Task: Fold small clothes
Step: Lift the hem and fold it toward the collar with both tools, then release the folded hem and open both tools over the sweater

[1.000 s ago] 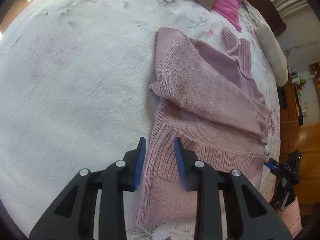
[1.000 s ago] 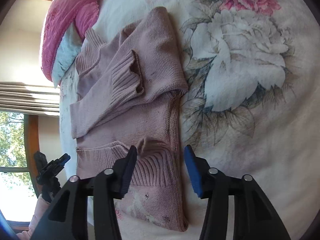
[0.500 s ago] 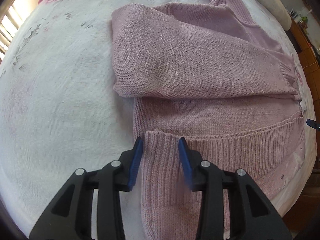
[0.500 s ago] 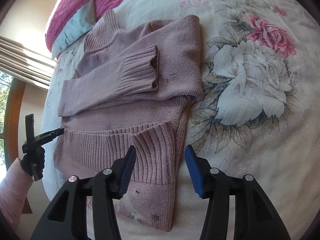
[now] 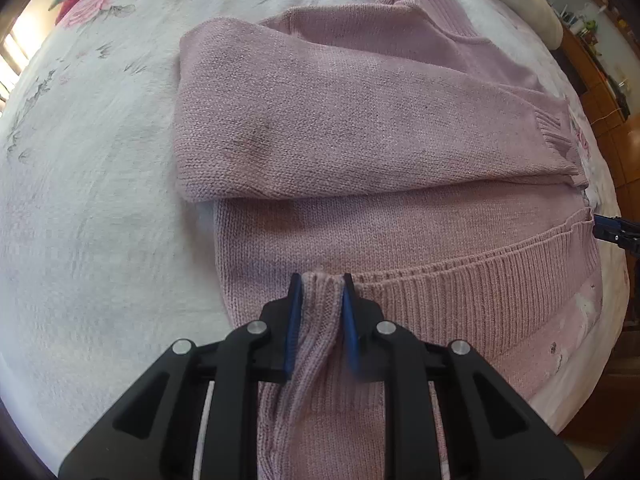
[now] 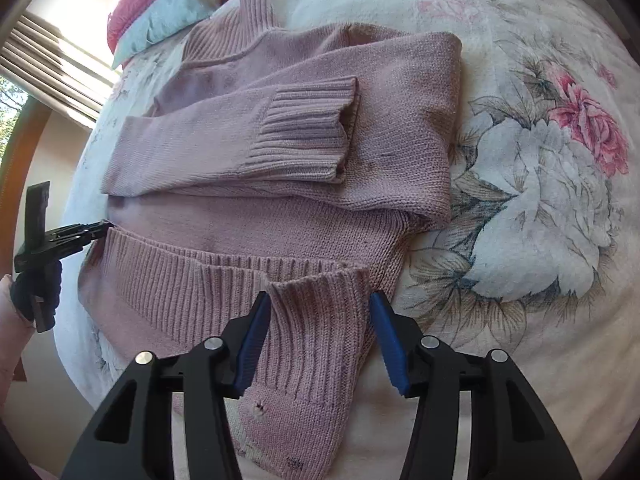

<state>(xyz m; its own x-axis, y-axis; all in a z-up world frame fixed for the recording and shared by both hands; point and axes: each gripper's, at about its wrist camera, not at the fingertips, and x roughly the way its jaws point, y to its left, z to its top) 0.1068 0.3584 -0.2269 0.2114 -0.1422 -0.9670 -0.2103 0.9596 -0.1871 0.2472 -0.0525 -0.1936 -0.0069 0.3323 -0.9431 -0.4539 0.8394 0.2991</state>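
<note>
A dusty-pink knitted sweater (image 5: 360,128) lies flat on the floral bedspread (image 5: 80,200), both sleeves folded across its chest. My left gripper (image 5: 320,280) is shut on a bunched ridge of the ribbed hem (image 5: 460,292) near the sweater's left corner. In the right wrist view the same sweater (image 6: 280,136) fills the middle, one ribbed cuff (image 6: 308,128) lying on top. My right gripper (image 6: 320,300) stands open, its blue pads on either side of the hem's right corner (image 6: 320,320), which rises between them. The left gripper (image 6: 96,228) shows at that view's left edge, on the hem.
A pink blanket and pale blue pillow (image 6: 168,4) lie at the head of the bed. A window with blinds (image 6: 52,56) is at the left. Wooden furniture (image 5: 600,92) stands beyond the bed's right edge. Bare bedspread (image 6: 540,160) stretches to the sweater's right.
Both grippers have moved in onto the sweater's hem. The left gripper has shut on the hem, bunching the ribbing. The right gripper now straddles the hem's corner, still open.
</note>
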